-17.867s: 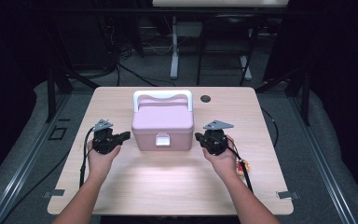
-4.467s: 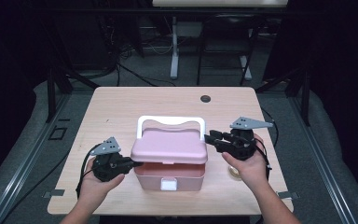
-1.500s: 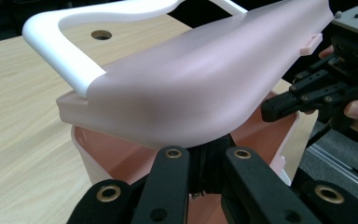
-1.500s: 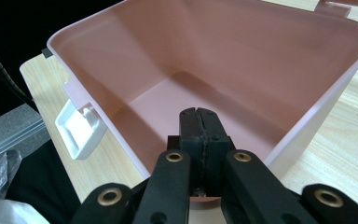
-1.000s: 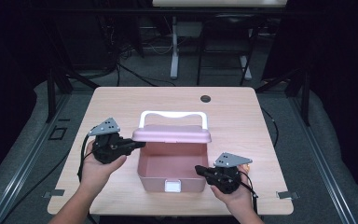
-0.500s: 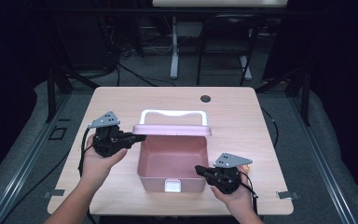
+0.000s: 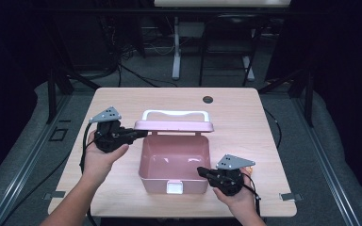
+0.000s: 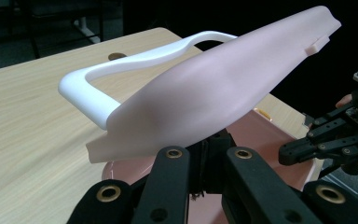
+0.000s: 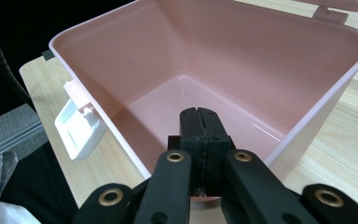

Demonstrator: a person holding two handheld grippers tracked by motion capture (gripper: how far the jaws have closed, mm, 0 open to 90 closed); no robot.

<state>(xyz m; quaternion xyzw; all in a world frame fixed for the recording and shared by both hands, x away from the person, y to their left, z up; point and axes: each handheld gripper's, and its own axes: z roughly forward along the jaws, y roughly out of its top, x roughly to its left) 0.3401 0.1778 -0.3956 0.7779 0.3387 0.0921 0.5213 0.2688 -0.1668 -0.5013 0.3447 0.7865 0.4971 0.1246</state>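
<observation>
Raised higher, the smooth pink lid (image 7: 173, 125) stays pinched by the left claw (image 7: 139, 133); right claw (image 7: 202, 171) pressed together at the box (image 7: 173, 168) rim.

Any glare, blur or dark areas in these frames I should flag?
High view: table evenly lit, surroundings nearly black. Left gripper view: the lid is close and soft, washed pale. Right gripper view: thin glints on the glossy floor of the pink box, jaws sharp.

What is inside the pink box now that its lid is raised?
The pink box holds nothing on the floor that shows; the right gripper covers a small patch, and the near wall hides the front strip.
</observation>
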